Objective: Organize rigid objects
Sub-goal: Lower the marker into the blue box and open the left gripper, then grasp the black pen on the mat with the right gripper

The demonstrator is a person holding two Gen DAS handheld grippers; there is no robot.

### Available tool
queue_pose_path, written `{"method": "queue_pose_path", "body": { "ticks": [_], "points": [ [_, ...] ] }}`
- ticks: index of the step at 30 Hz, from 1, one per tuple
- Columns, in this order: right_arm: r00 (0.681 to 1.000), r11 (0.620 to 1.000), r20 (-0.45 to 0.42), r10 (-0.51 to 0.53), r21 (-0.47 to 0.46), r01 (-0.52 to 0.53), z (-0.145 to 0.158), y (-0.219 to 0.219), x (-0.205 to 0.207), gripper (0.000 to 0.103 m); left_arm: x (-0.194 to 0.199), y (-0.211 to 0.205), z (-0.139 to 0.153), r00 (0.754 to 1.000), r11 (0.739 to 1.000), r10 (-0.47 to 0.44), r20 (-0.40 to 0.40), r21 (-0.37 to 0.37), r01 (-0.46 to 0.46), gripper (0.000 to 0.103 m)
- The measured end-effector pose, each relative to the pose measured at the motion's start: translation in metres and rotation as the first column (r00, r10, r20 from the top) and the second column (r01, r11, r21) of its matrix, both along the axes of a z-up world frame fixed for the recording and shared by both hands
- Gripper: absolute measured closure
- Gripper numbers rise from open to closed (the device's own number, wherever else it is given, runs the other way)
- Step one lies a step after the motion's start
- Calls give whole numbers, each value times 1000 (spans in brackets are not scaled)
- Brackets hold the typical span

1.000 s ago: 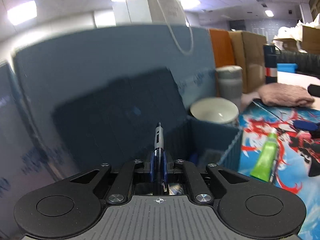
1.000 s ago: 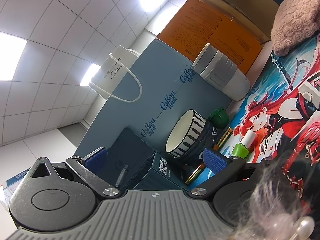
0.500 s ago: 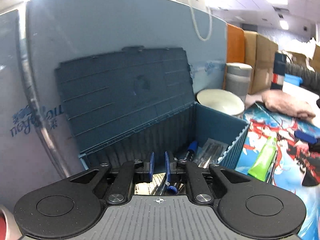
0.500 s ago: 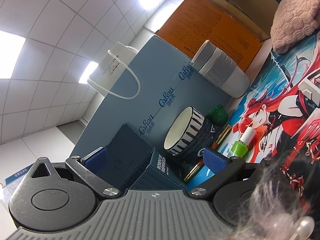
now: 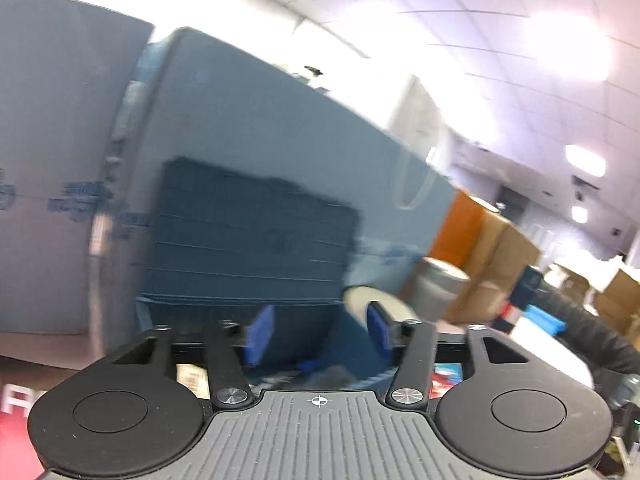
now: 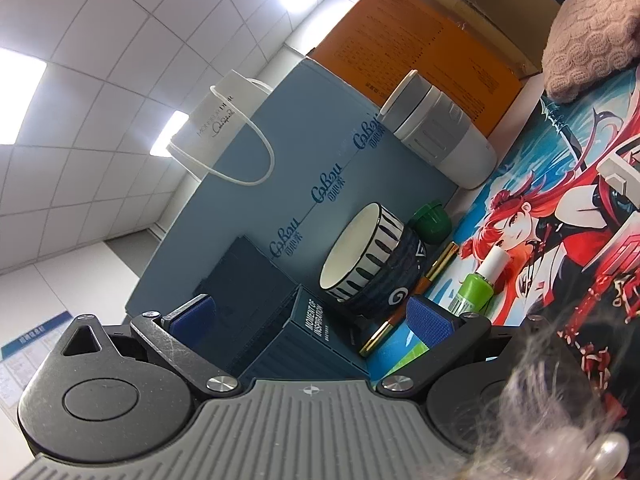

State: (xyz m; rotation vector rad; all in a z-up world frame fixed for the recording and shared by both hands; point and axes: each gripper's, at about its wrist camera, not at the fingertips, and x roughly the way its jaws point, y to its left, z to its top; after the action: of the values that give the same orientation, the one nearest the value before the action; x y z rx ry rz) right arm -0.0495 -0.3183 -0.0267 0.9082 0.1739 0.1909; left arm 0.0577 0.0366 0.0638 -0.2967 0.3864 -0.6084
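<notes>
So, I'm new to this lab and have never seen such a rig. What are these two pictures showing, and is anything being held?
There is no robot arm here. A person holds a two-finger gripper in each hand, and a fisheye camera on each looks forward along its fingers, so each picture shows one gripper from behind.

In the blurred left wrist view, the left gripper is open and empty, pointing at a dark blue storage box with its lid up.

In the right wrist view, the right gripper is also open and empty. Ahead of it, tilted by the camera angle, are the same box, a striped bowl, a green tube, a gold pen, a green cap and a grey flask, on an anime-print mat.
</notes>
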Motion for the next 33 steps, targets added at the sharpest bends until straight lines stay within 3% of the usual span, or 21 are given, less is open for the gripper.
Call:
{"method": "queue_pose_path", "body": {
  "ticks": [1, 5, 10, 15, 17, 20, 25, 33],
  "points": [
    [1000, 1000, -11, -7, -10, 7, 2, 1, 0, 0, -2, -6, 2, 1000, 1000, -27, 11, 15, 27, 48],
    [994, 998, -94, -49, -53, 44, 13, 0, -1, 0, -11, -20, 4, 996, 995, -81, 33, 65, 79, 20],
    [957, 978, -252, -141, -187, 95, 24, 7, 1, 1, -13, -23, 1, 995, 991, -101, 6, 93, 100, 11],
    [916, 971, -385, -112, -238, 19, 20, 21, 18, 5, -16, -24, 0, 995, 991, -98, 1, 95, 97, 10],
    [893, 966, -436, -113, -260, -5, 19, 30, 28, 15, -17, -23, 0, 995, 991, -99, 0, 86, 98, 10],
    [863, 956, -488, -130, -293, -22, 16, 45, 43, 20, -17, -19, 0, 995, 993, -100, -1, 66, 100, 10],
    [821, 893, -526, -223, -447, -45, 9, 73, 62, 36, -16, -12, 1, 995, 994, -101, -3, 43, 101, 10],
    [821, 820, -509, -259, -565, -91, 8, 81, 61, 58, -13, -4, 1, 995, 995, -97, -17, 13, 97, 9]
  ]
}}
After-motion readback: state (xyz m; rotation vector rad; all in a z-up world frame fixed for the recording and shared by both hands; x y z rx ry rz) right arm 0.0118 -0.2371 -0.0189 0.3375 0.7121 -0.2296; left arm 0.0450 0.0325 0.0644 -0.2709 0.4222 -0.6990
